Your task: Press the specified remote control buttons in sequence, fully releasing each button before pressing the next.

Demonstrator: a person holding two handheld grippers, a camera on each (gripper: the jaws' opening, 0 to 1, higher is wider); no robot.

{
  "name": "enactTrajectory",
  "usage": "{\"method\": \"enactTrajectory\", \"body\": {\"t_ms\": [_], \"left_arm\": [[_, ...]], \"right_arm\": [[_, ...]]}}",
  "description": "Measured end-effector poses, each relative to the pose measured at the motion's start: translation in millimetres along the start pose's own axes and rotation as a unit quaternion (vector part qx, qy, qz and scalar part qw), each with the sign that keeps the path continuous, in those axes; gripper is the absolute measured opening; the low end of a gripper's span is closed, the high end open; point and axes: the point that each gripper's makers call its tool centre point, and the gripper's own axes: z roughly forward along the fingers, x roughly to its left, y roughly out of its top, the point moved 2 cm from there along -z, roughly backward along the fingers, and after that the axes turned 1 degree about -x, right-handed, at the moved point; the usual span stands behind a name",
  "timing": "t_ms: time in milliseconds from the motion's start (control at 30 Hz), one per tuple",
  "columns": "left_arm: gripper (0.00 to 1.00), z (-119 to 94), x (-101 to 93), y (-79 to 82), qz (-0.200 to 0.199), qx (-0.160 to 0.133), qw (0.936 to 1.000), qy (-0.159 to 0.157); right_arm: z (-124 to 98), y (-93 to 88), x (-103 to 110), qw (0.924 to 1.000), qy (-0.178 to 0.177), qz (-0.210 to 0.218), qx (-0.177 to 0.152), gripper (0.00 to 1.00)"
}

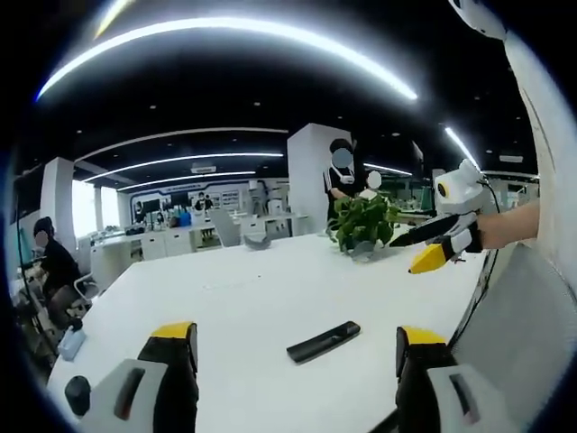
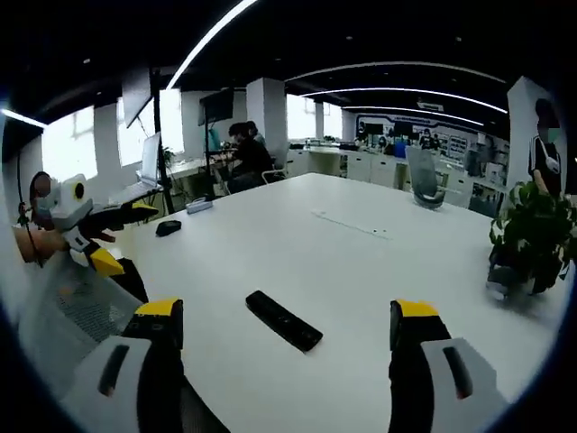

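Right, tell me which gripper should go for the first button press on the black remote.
Probably either: the slim black remote control lies on the white table between the open jaws of both. Slight edge to the right gripper, where it looks more centred than at the left gripper.

Black remote [image 1: 324, 341] on white table [image 1: 243, 289], green potted plant [image 1: 363, 221] near the table's far edge, left gripper [image 1: 297, 356] and right gripper [image 2: 287, 338] grey-white with black jaws tipped yellow, small black object [image 2: 168, 227] by a table edge.
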Motion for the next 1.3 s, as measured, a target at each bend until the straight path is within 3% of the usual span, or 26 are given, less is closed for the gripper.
{"method": "enactTrajectory", "body": {"t_ms": [100,300,433,500,567,700,967,1300], "left_arm": [[0.95,1,1.3,1.1,0.000,0.002,1.0000,0.009],[0.95,0,6.5,0.4,0.002,0.012,0.9994,0.033],[0.96,1,4.1,-0.8,0.001,0.019,0.9994,0.028],[0.96,2,2.1,-2.7,0.001,0.027,0.9993,0.026],[0.95,2,2.0,-2.4,0.004,0.028,0.9992,0.027],[0.95,0,3.9,-0.3,0.000,0.023,0.9992,0.033],[0.95,0,0.2,-0.2,0.003,0.028,0.9993,0.023],[0.94,-1,0.5,-3.3,0.006,0.036,0.9990,0.025]], "right_arm": [[-23,-7.2,-11,0.9985,-0.046,-0.018,0.021,1.00],[-71,-21.2,-29,0.9924,-0.123,0.003,0.011,0.99],[-84,-31.9,-39,0.9882,-0.152,-0.005,0.016,1.00],[-90,-37.0,-44,0.9848,-0.171,0.027,0.004,0.99],[-91,-40.3,-43,0.9839,-0.172,0.048,-0.013,0.99],[-92,-52.7,-47,0.9801,-0.193,0.048,-0.008,0.97],[-88,-51.5,-47,0.9797,-0.195,0.041,-0.018,0.94],[-81,-60.4,-39,0.9851,-0.168,0.034,0.013,0.94]]}}
